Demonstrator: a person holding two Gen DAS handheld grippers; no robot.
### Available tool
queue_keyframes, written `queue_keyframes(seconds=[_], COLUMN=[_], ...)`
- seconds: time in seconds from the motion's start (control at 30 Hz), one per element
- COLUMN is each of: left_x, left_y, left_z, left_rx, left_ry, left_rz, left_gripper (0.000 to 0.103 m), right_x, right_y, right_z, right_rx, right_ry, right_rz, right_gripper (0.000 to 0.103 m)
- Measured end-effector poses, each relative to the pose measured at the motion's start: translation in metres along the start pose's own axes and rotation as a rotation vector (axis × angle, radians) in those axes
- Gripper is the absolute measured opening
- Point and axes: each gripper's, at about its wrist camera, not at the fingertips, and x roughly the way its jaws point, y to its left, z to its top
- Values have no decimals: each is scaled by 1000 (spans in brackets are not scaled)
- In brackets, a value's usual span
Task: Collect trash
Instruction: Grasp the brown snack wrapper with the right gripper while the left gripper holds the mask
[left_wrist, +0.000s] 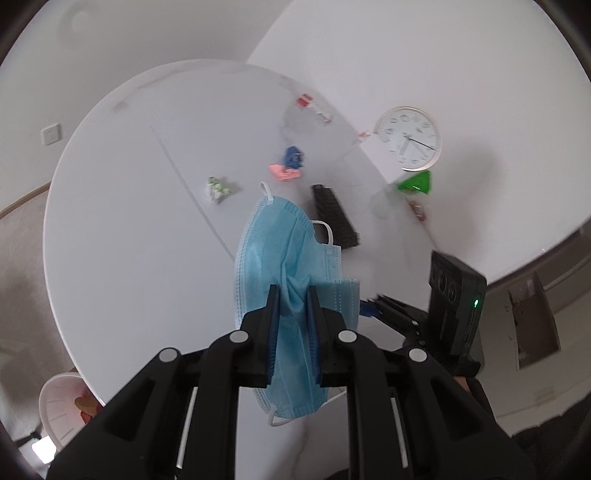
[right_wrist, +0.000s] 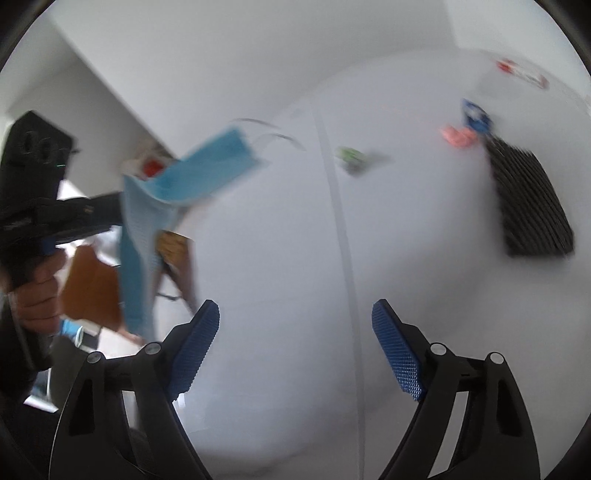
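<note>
In the left wrist view, our left gripper (left_wrist: 291, 291) is clenched on a blue face mask (left_wrist: 288, 266), the pads pinching a bunched fold near its middle. The mask hangs above the white round table (left_wrist: 122, 221), its pleated body spreading out past the fingertips and its white ear loops dangling free at top and bottom. It looks thin, soft and crumpled, so we judge it will flop and swing as we carry it. A pale bin (left_wrist: 61, 406) with some scraps already inside sits low at the left, off the table's edge; that is probably where the mask should go. To do this well, we keep the pinch firm until the mask is squarely over the bin, and let the loops clear the rim before letting go. Further trash lies on the table: a green and white scrap (left_wrist: 218, 189), a pink scrap (left_wrist: 284, 172) touching a blue scrap (left_wrist: 293, 157), and a black ribbed piece (left_wrist: 335, 216).

In the right wrist view, our right gripper (right_wrist: 295, 347) is released, jaws wide apart with nothing between them, above the bare table. The picture is blurred. The mask shows at the left, draped from the left gripper, well apart from our right fingers (right_wrist: 397, 354). The black ribbed piece lies at the right, a likely next pick.
</note>
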Motion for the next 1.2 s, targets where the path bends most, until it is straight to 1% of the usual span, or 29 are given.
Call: queue_keyframes(seconds=[0.1,0.17,0.3,0.53,0.7,0.73,0.77,0.83,0.9,1.0,1.07,1.1,1.13,1.2], left_x=[-10,-16,-20,-21,-38,-43,-48,-59,-70,-88,-100,-107,-112,-123], left_y=[-9,-13,-18,-14,-5,-2,2,8,16,30,40,46,51,61], left_z=[-2,-3,-2,-7,-19,-24,-28,-39,-52,-75,-91,-102,-110,-129], left_rx=[29,41,53,39,26,18,10,-4,-25,-64,-90,-108,-120,-144], left_ry=[-9,-16,-22,-29,-50,-58,-66,-79,-88,-104,-111,-114,-116,-118], left_rz=[-23,-44,-60,-27,27,40,56,91,124,188,231,256,277,329], left_gripper=[14,14,14,14,14,14,14,14,14,14,14,14,14,14], right_x=[-15,-21,-26,-21,-10,-4,5,20,36,54,64,67,71,74], right_y=[16,24,36,39,39,38,37,31,23,18,20,20,22,25], right_z=[7,9,11,7,-9,-12,-15,-21,-26,-33,-37,-39,-41,-45], right_rx=[-51,-86,-138,-136,-150,-145,-132,-107,-58,8,21,23,22,28], right_ry=[-25,-25,-13,9,72,83,102,132,166,200,223,230,240,256], right_rz=[81,101,115,81,10,-14,-64,-156,-243,-299,-343,-362,-388,-410], right_gripper=[84,84,84,84,84,84,84,75,72,68,64,59,48,36])
